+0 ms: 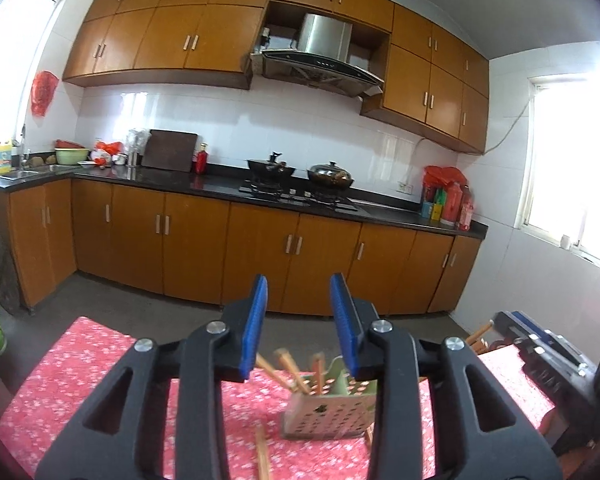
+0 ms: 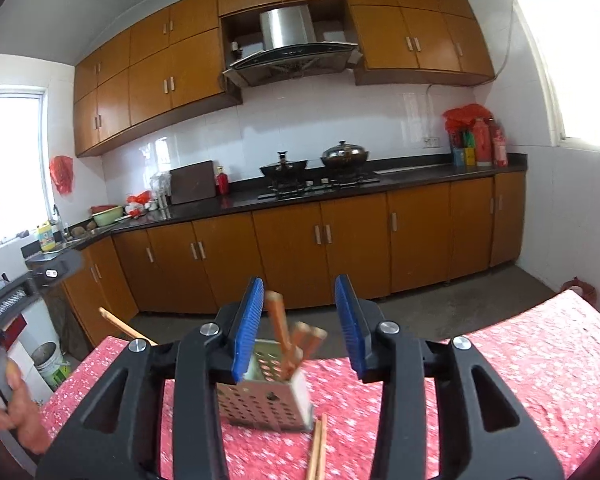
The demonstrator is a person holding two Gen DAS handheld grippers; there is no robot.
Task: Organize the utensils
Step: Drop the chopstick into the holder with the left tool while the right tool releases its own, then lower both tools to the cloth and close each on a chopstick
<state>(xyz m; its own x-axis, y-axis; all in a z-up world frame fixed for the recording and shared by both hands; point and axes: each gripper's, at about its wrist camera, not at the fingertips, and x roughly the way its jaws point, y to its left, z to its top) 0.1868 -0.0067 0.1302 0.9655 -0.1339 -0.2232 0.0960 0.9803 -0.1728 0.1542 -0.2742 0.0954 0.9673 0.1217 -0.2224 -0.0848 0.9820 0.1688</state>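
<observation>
On the counter under a red flowered cloth (image 1: 100, 364), the left wrist view shows a pale green perforated utensil holder (image 1: 328, 412) standing just beyond the left gripper (image 1: 299, 312). That gripper's blue pads (image 1: 256, 320) stand partly apart with nothing between them; the kitchen cabinets show through the gap. Several wooden chopsticks (image 1: 296, 372) lean out of the holder's top, and a loose pair of chopsticks (image 1: 262, 456) lies flat on the cloth in front of it, near the bottom edge. At the right edge, part of the right gripper's body (image 1: 548, 344) is in sight, with wooden sticks poking up beside it. Motion blur softens the holder.

From the right wrist view, the right gripper (image 2: 300, 312) likewise hangs partly open and holds nothing. The same holder (image 2: 268, 392) sits on the cloth (image 2: 520, 360) below and slightly left of the gap, its chopsticks (image 2: 284, 332) rising between the pads without touching them as far as can be told. A loose pair (image 2: 318, 448) lies on the cloth in front of the holder. At the far left, a hand (image 2: 20, 412) grips the other tool, and one more chopstick (image 2: 124, 328) slants up there.
</observation>
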